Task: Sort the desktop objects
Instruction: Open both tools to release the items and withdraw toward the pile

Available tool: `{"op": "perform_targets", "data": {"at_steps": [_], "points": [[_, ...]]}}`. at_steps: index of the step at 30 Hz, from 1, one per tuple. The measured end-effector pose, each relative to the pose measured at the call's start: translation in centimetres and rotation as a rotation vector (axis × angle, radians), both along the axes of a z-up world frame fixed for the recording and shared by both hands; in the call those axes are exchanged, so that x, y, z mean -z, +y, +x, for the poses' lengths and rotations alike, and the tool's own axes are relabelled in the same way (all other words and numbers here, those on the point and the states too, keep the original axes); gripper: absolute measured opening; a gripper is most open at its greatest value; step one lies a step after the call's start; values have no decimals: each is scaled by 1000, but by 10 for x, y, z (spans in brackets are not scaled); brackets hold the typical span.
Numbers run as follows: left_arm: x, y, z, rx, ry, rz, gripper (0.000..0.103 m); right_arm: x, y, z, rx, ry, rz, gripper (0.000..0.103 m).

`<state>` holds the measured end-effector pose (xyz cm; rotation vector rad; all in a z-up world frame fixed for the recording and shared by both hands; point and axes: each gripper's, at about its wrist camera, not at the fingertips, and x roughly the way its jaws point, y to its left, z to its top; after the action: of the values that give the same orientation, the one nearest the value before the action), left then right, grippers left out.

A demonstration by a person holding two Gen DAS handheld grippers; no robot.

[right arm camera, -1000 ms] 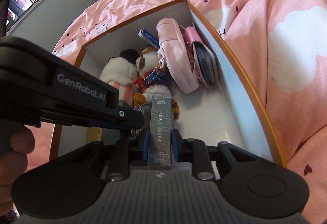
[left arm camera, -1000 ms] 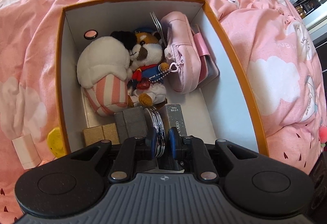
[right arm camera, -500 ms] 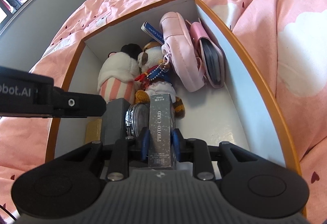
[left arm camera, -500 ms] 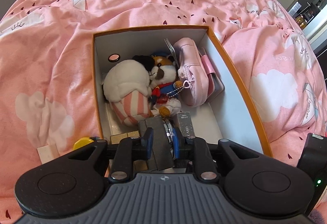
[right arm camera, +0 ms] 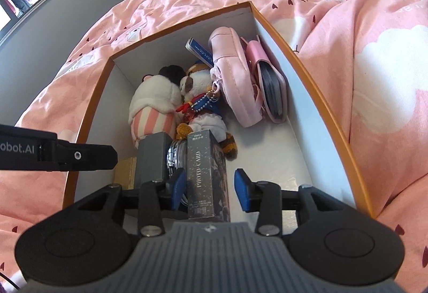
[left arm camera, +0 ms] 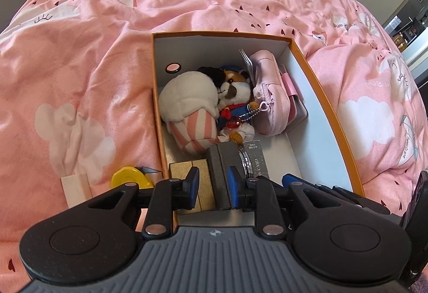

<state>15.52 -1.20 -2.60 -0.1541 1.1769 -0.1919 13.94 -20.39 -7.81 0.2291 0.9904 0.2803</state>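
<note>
**Release stage: two items set down at the near end of the storage box**

All positions are given relative to the storage box (left arm camera: 315,95), the orange-rimmed carton lying on the pink bed cover (left arm camera: 80,65).

1. Outside the box, off its left wall: a yellow item (left arm camera: 131,177) and a pale block (left arm camera: 76,190) lie on the bed cover. I judge these still unsorted.

2. Inside the box, near-left corner: a gold box (left arm camera: 187,172). Just right of it stands the grey case (left arm camera: 222,172). My left tool (left arm camera: 212,184) straddles this case. Its jaws are opening at a narrow gap; one pad looks apart from the case, while at the other pad I cannot tell whether contact remains.

3. Just right of the grey case: a metal watch band (right arm camera: 175,156), then the photo card box (right arm camera: 207,178), standing on end near the front wall. My right tool (right arm camera: 210,192) has it between the jaws, which are opening to a medium gap, both pads clear of the box.

4. Far half of the box: a striped plush (right arm camera: 152,111), a bear plush (right arm camera: 200,97), a pink pouch (right arm camera: 232,76) and a pink wallet (right arm camera: 270,89) against the right wall.

Step in hand, as I judge it: depositing both items.

Next move calls for lifting each tool straight up along its own axis, so that no pad drags the upright case or card box over, then carrying the left tool over the left wall to the yellow item.
</note>
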Motion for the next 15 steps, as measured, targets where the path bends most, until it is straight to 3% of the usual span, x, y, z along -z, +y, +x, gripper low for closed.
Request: {"op": "perform_targets", "data": {"at_steps": [10, 15], "points": [[-3, 18, -14, -29, -9, -49, 28, -7, 2, -6, -9, -46, -41, 52], [-13, 27, -23, -30, -51, -72, 30, -7, 2, -8, -37, -49, -47, 53]]}}
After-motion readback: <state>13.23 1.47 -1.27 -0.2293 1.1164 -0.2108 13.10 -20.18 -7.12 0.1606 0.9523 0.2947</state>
